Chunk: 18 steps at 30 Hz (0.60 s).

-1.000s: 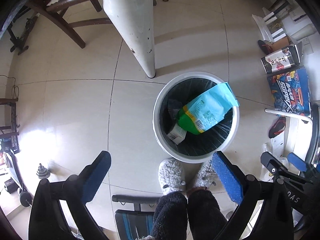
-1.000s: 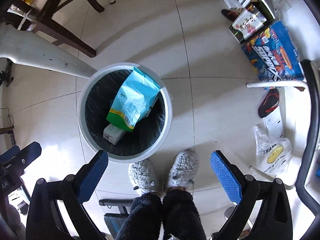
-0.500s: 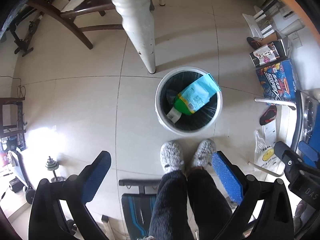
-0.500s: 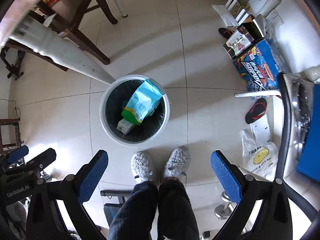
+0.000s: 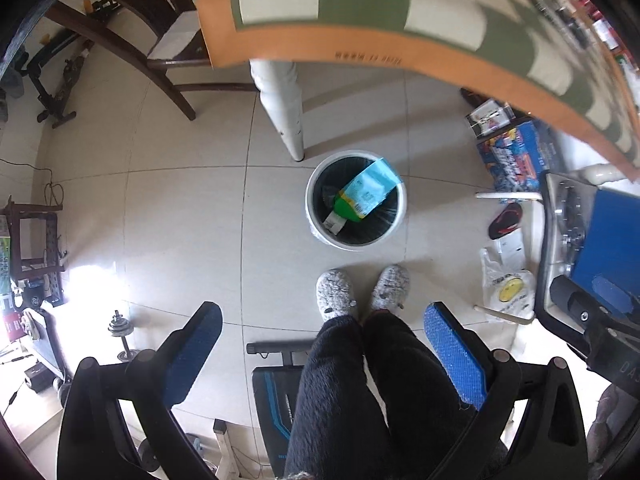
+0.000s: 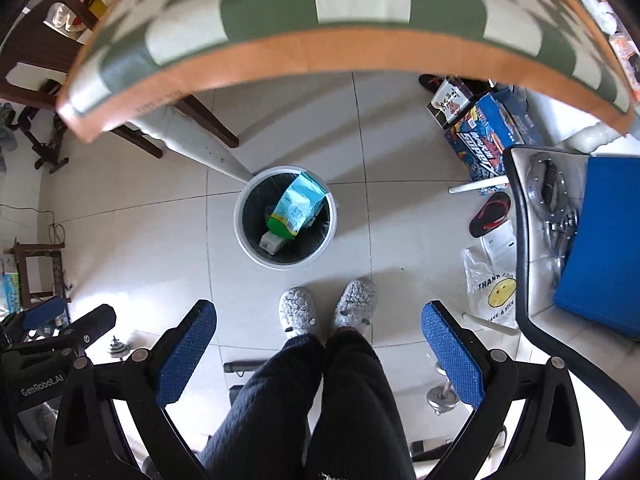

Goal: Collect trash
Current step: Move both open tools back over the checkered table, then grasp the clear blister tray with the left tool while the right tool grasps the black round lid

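A white trash bin (image 5: 316, 222) with a black liner stands on the tiled floor by a white table leg (image 5: 280, 108). In it lie a blue-and-green bag (image 5: 366, 192) and a small carton (image 5: 334, 220). The bin also shows in the right wrist view (image 6: 244, 236), with the bag (image 6: 296, 204) inside. My left gripper (image 5: 322, 340) is open and empty, high above the floor. My right gripper (image 6: 318, 340) is open and empty, also high up. Both look straight down past the person's legs.
The table edge with a green-checked cloth (image 5: 360, 12) (image 6: 320, 12) fills the top of both views. A chair with a blue pad (image 6: 600, 232) is at right. Boxes (image 6: 484, 140), a slipper (image 6: 490, 214), a smiley bag (image 6: 494, 292) and dumbbells (image 5: 120, 328) lie on the floor.
Both grippers have risen well away from the bin, which looks much smaller now. The table's edge and cloth have come into view at the top. Both stay open.
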Each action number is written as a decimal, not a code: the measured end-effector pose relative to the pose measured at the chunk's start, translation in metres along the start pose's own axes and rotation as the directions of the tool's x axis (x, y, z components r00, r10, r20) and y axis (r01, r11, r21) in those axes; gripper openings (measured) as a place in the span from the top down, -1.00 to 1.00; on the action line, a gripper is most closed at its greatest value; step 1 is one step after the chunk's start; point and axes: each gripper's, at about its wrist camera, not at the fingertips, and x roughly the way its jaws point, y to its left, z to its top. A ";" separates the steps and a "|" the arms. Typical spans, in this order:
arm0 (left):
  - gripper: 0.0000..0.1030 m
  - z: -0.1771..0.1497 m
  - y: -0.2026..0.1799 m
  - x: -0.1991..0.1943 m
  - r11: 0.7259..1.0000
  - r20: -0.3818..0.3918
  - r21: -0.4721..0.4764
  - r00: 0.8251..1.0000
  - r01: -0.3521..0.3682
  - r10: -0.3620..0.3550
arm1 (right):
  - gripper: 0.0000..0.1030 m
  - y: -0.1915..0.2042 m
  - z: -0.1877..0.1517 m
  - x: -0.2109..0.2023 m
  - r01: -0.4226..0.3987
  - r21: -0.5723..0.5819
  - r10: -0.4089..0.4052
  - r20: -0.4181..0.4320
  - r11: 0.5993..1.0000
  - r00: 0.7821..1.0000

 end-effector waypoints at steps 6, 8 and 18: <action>-1.00 0.012 -0.008 -0.060 1.000 0.092 0.026 0.996 0.003 -0.005 | -1.00 0.002 0.000 -0.061 -0.060 0.018 0.060 0.024 0.998 0.998; -1.00 0.027 -0.016 -0.082 0.999 0.139 0.038 0.990 0.006 -0.011 | -1.00 -0.001 0.009 -0.083 -0.083 0.033 0.081 0.056 0.996 0.995; -1.00 0.162 -0.118 -0.134 0.992 0.262 0.119 0.963 0.030 -0.061 | -1.00 -0.076 0.095 -0.180 -0.117 0.222 0.060 0.249 0.968 0.967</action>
